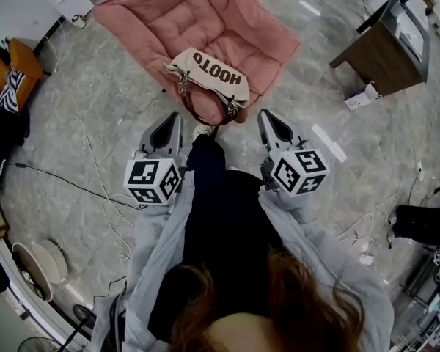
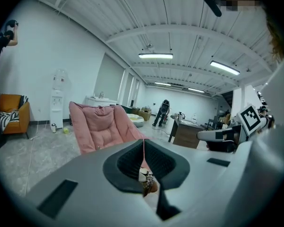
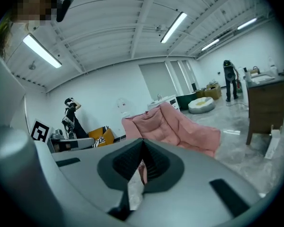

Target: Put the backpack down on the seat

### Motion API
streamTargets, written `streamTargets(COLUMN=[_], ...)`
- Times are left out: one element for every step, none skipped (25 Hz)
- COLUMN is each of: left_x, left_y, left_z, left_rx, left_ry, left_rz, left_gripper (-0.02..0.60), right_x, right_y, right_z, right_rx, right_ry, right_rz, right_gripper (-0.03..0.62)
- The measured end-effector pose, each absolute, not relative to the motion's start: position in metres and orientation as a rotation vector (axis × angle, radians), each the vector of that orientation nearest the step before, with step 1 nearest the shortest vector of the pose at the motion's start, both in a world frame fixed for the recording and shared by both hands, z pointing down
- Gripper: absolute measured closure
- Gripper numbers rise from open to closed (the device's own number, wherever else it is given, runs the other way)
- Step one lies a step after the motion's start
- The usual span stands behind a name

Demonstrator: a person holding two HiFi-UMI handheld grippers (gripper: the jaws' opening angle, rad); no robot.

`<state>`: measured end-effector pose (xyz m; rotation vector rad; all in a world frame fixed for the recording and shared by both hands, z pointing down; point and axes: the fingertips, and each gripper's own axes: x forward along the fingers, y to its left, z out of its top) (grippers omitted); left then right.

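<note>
The left gripper points toward 12 o'clock in the head view. Its jaws are pressed together, and the left gripper view shows nothing clamped between them. Only a metal ring on the backpack shows in the notch below the closed tips.

The backpack lies up and to the right of it, at about 1 o'clock. It sits on the near edge of the pink seat, and its long axis runs roughly from 10 o'clock to 4 o'clock. A brown strap loops off its near side and hangs between the two grippers.

The right gripper is also fully closed and empty, as its own view shows. From it the backpack lies at about 11 o'clock.

Both grippers sit just short of the backpack, one off each end. Neither is clearly nearer, though the left tip is closest to the strap. By this layout the backpack looks already set down on the seat. Any further move would probably be a short reach toward 12 o'clock.
</note>
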<state>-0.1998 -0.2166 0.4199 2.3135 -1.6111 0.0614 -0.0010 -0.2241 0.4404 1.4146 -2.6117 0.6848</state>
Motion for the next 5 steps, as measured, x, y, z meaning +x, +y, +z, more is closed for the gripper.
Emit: streamTargets(left_x=[-0.1992,-0.1987,-0.1982,-0.1978,-0.1975], left_y=[-0.2171,-0.2176,-0.2182,-0.2186,-0.219], left_z=[0.4206,0.4211,0.4214,0.4218,0.4221], left_rx=[2.312,2.31,2.309,2.309,2.308], left_ry=[-1.608,-1.605,-1.602,-1.6,-1.599], left_rz=[0.061,0.06,0.06,0.06,0.061], left_gripper=[0.558,0.557,0.558,0.558,0.558], right_x=[0.0,0.0008,0.0013,0.0017,0.0021], right_y=[-0.2251,-0.2262,-0.2273,-0.2283,-0.2291], right_z=[0.4412,0.4417,0.442,0.4424,0.4428], right_rx=[1.42,1.424,1.426,1.428,1.429], right_ry=[-2.612,-2.612,-2.612,-2.612,-2.611], right_rz=[0.699,0.708,0.713,0.717,0.719], right_gripper=[0.588,0.588,0.588,0.588,0.588])
